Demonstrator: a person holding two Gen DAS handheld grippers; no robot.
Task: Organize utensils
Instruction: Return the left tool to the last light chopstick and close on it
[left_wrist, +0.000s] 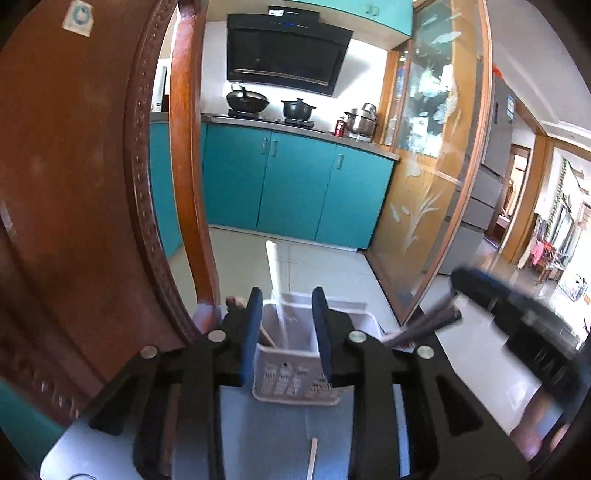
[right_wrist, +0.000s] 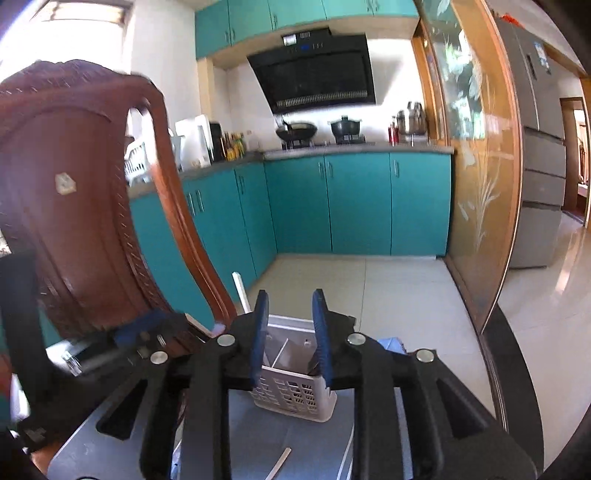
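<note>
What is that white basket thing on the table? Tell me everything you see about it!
The white basket is a small plastic utensil caddy with boxy sides full of little slots. It stands upright on the grey table, near its far edge. A wall inside splits it into compartments. A long white stick pokes up out of it, and a thinner wooden-looking stick leans inside. Both grippers are open and seem to hover just in front of it; neither looks to be touching it.

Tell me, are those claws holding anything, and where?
Nothing, it seems. Left gripper and right gripper both have jaws apart before the white basket; the dark chopsticks near the right one look ungripped.
</note>
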